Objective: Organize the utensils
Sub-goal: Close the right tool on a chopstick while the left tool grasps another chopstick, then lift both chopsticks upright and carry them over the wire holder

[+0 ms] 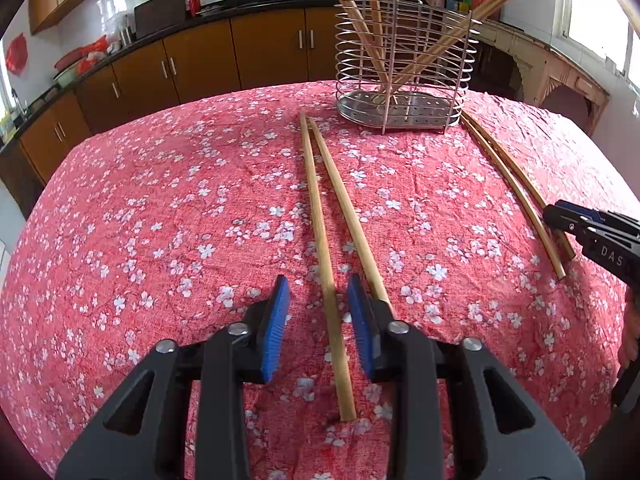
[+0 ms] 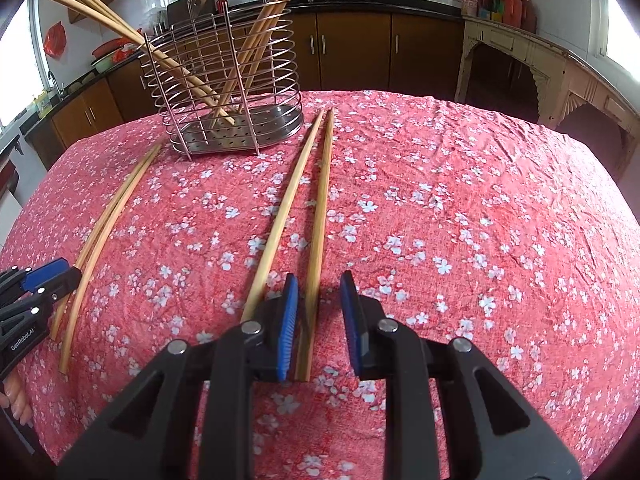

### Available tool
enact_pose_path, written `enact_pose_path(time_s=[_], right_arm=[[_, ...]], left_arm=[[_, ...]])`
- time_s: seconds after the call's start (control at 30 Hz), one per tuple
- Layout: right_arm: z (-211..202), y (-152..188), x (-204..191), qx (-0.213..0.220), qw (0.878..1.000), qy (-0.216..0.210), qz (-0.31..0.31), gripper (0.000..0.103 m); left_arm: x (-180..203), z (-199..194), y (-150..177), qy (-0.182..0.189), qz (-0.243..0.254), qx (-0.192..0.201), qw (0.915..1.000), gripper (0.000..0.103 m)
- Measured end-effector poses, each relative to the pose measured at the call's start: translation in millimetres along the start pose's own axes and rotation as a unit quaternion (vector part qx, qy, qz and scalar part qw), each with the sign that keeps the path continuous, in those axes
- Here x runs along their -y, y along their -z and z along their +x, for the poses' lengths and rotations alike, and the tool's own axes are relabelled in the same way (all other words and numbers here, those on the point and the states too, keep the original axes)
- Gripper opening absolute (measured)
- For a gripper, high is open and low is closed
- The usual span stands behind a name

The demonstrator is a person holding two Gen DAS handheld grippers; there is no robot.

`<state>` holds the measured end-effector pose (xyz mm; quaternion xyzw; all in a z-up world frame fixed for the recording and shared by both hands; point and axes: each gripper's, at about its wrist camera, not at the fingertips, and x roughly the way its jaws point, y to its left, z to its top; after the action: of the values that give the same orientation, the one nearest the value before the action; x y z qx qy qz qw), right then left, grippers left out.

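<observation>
Blue-padded fingers (image 1: 276, 320) of the left gripper (image 1: 318, 326) stand apart astride one chopstick (image 1: 326, 280) of the left pair, pads not touching it; its partner (image 1: 352, 220) lies just outside the right finger. Further back, a wire utensil basket (image 1: 404, 80) stands on the red floral tablecloth (image 1: 160, 220) with several chopsticks leaning in it. Over on the right, the right gripper (image 2: 318, 322) straddles one chopstick (image 2: 318, 232) of the second pair, the left pad right against it, the right pad clear; its mate (image 2: 280, 216) sits outside.
</observation>
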<state>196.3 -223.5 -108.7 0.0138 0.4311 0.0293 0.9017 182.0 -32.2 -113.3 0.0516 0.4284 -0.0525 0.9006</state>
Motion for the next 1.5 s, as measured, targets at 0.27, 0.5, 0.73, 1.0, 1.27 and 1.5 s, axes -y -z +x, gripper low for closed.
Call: enact_pose_path(time_s=[0.27, 0.5, 0.73, 1.0, 1.27, 1.5], right_arm=[[9, -14, 42, 0.001, 0.999, 0.025, 0.048, 0.008], [14, -22, 88, 0.002, 0.994, 0.051, 0.094, 0.008], [14, -20, 77, 0.006, 0.995, 0.066, 0.075, 0.009], [13, -18, 81, 0.007, 0.995, 0.061, 0.080, 0.009], [13, -19, 78, 0.005, 0.995, 0.074, 0.070, 0.009], [13, -19, 79, 0.005, 0.995, 0.071, 0.071, 0.009]], left_arm=[[-42, 25, -30, -0.037, -0.043, -0.007, 0.9984, 0.007], [-80, 34, -40, -0.029, -0.079, 0.004, 0.9964, 0.008], [-88, 30, -40, -0.005, -0.092, 0.007, 0.9957, 0.012], [-92, 29, -39, 0.000, -0.095, 0.008, 0.9954, 0.013], [-86, 32, -42, -0.018, -0.082, 0.005, 0.9965, 0.013], [-87, 32, -42, -0.009, -0.086, 0.006, 0.9962, 0.015]])
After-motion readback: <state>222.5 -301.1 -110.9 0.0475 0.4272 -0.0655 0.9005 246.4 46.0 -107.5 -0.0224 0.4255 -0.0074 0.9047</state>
